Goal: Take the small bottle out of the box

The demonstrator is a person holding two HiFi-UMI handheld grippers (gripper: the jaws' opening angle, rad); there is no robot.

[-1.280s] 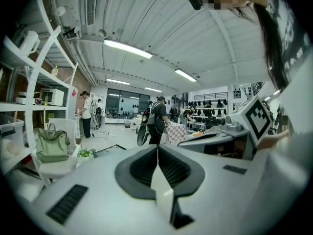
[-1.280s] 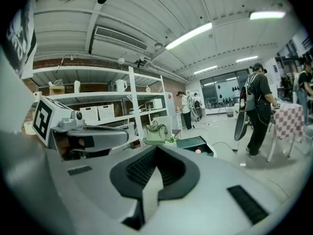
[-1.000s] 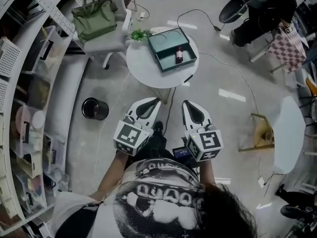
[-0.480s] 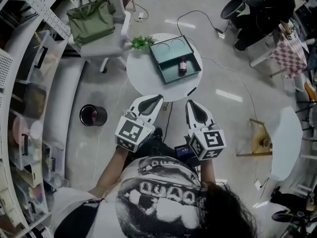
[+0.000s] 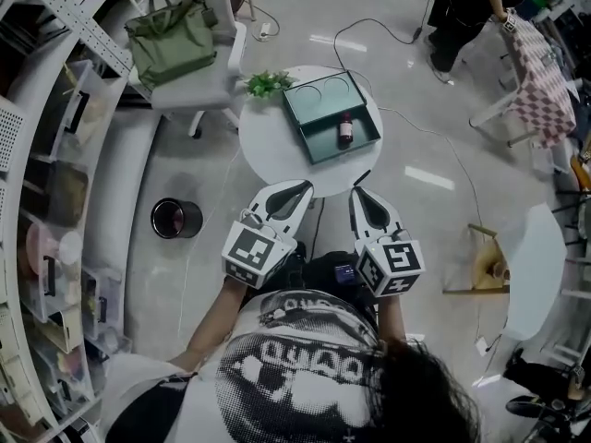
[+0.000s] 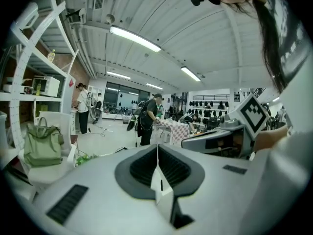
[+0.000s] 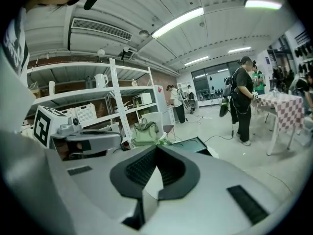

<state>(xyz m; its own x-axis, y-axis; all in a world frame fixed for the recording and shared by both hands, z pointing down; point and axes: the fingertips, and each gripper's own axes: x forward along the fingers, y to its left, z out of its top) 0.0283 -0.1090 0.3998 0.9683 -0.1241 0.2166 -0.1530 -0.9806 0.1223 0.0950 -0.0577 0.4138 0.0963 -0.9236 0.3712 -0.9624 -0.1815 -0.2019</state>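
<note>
A small dark bottle lies inside an open teal box on a round white table. My left gripper and right gripper are held side by side at the table's near edge, short of the box, both pointing toward it. Each is shut with nothing between its jaws. The left gripper view shows the left gripper's dark pads pressed together. In the right gripper view, the right gripper is likewise shut, with the box's teal edge just beyond its tip. The bottle is hidden in both gripper views.
A small green plant sits at the table's far left rim. A white chair with a green bag stands behind the table, a black bin on the floor to the left, shelving along the left. A person stands far right.
Both grippers have come forward to the table's near edge, still shut. The person at the far right has moved farther away.
</note>
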